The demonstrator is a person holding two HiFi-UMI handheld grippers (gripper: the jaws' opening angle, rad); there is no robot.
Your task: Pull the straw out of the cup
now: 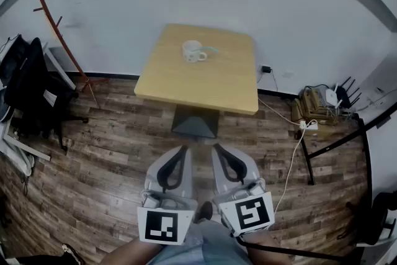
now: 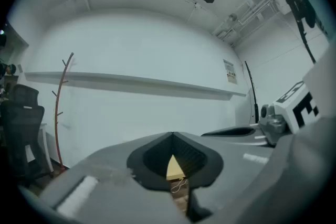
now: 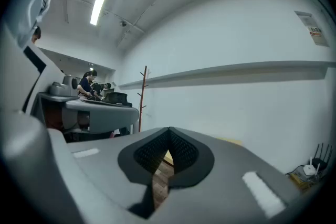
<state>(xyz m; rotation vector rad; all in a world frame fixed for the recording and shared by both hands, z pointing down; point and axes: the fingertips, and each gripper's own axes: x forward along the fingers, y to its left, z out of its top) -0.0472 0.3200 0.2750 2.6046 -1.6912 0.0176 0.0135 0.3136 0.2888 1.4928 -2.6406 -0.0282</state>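
A white cup [image 1: 193, 51] stands on the far part of a light wooden table [image 1: 217, 87], with a pale straw [image 1: 210, 49] leaning out of it to the right. Both grippers are low in the head view, over the floor and well short of the table. My left gripper [image 1: 183, 149] is shut with nothing in it, and my right gripper [image 1: 216, 148] beside it is also shut and empty. In the left gripper view the fingertips [image 2: 172, 135] meet, and a sliver of the table [image 2: 174, 168] shows through the gap below them. The right gripper view shows its pads [image 3: 169, 131] closed together.
The table's dark pedestal base [image 1: 195, 122] stands on wooden flooring. A red coat rack [image 1: 57, 25] and a black office chair [image 1: 30, 93] are at the left. Cables, a power strip [image 1: 308, 125] and a router [image 1: 332, 96] lie at the right by the wall.
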